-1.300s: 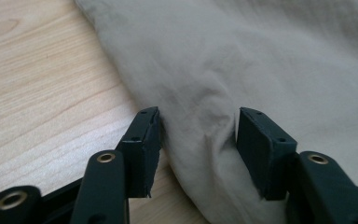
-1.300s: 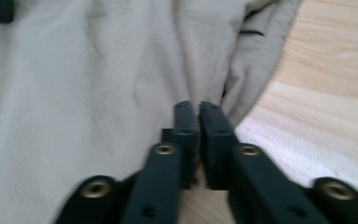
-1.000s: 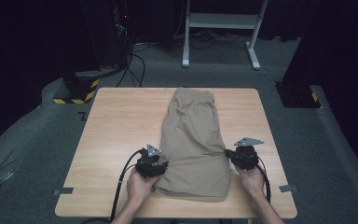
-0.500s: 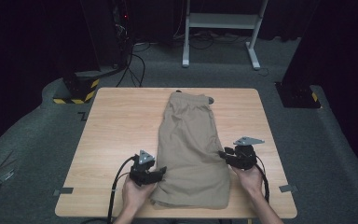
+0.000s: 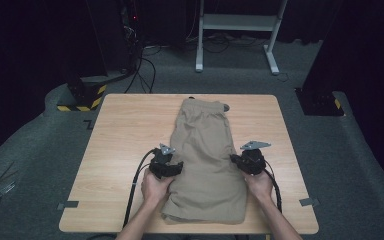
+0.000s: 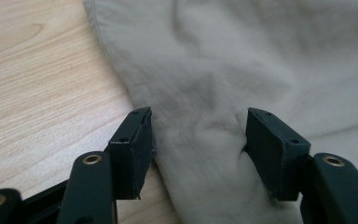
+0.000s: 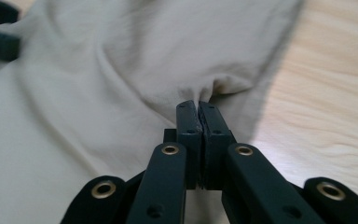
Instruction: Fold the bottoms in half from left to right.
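The tan shorts [image 5: 207,160] are laid long from the table's [image 5: 120,130] far edge to its near edge, a fold of one side is pinched tight by the right gripper [image 7: 199,108], and the other side is straddled by the left gripper's [image 6: 198,133] wide jaws.

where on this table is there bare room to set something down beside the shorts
Bare wood lies left of the folded beige fabric shorts, out to the light wooden table edge, and a narrower strip lies on their right. It is crowded mid-table, where the left gripper and right gripper sit at the shorts' sides, hands behind.
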The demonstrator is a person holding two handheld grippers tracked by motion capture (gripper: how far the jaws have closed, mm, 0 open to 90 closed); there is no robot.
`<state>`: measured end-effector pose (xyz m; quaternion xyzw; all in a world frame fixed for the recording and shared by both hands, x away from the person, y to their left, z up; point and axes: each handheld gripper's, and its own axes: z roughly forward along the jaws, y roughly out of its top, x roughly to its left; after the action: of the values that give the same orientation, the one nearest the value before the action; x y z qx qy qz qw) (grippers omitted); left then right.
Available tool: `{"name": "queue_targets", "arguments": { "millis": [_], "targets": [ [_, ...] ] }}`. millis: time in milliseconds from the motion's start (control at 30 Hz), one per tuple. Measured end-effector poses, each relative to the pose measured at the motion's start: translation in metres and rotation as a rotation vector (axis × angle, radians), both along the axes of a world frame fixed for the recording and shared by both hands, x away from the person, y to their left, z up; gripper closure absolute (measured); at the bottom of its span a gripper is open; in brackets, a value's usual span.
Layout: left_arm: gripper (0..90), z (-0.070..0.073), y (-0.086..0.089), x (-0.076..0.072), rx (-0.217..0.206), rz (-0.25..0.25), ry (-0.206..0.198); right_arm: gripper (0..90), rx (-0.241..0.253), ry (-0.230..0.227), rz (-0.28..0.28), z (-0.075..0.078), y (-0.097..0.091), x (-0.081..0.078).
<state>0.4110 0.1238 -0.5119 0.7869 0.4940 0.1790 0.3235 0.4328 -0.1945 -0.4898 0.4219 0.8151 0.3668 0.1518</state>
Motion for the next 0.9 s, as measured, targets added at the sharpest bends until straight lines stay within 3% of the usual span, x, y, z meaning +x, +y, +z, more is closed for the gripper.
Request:
{"name": "queue_targets", "arguments": {
  "millis": [67, 167, 233, 367, 567, 600, 633, 667, 700, 733, 833, 900],
  "targets": [
    [42.4, -0.002, -0.001, 0.001, -0.014, -0.007, 0.013, 88.8, 0.004, -0.004, -0.022, 0.001, -0.006, 0.003],
    [42.6, -0.003, -0.003, 0.0, -0.004, -0.009, 0.006, 88.3, -0.086, -0.015, -0.027, -0.004, -0.001, 0.004],
    [42.9, -0.003, -0.002, -0.002, -0.002, -0.007, 0.0, 87.8, -0.107, -0.002, -0.029, -0.011, 0.002, 0.004],
    [44.2, -0.004, 0.0, -0.009, -0.005, -0.003, -0.01, 86.5, -0.082, 0.013, -0.027, -0.019, -0.001, 0.0],
    [47.6, -0.004, 0.001, -0.035, 0.0, 0.011, -0.015, 85.0, -0.083, 0.004, 0.005, -0.024, -0.002, -0.019],
    [47.6, -0.005, 0.002, -0.047, -0.005, 0.001, -0.017, 85.0, -0.083, 0.001, 0.018, -0.025, -0.002, -0.027],
    [47.6, -0.005, 0.002, -0.047, -0.005, 0.001, -0.017, 85.0, -0.083, 0.001, 0.018, -0.025, -0.002, -0.027],
    [47.6, -0.004, 0.004, -0.06, 0.0, -0.011, -0.015, 84.6, -0.078, 0.004, 0.046, -0.025, -0.003, -0.035],
    [47.6, -0.004, 0.004, -0.06, 0.0, -0.011, -0.015, 84.6, -0.078, 0.004, 0.046, -0.025, -0.003, -0.035],
    [47.3, -0.004, 0.006, -0.069, -0.005, -0.015, -0.01, 83.9, -0.076, 0.007, 0.073, -0.025, -0.003, -0.045],
    [45.0, -0.004, 0.008, -0.073, -0.015, -0.026, -0.007, 82.1, -0.073, 0.012, 0.094, -0.024, -0.004, -0.052],
    [41.2, -0.002, 0.013, -0.064, -0.066, -0.031, 0.016, 77.1, -0.042, 0.02, 0.097, -0.023, -0.008, -0.054]
  ]
}}
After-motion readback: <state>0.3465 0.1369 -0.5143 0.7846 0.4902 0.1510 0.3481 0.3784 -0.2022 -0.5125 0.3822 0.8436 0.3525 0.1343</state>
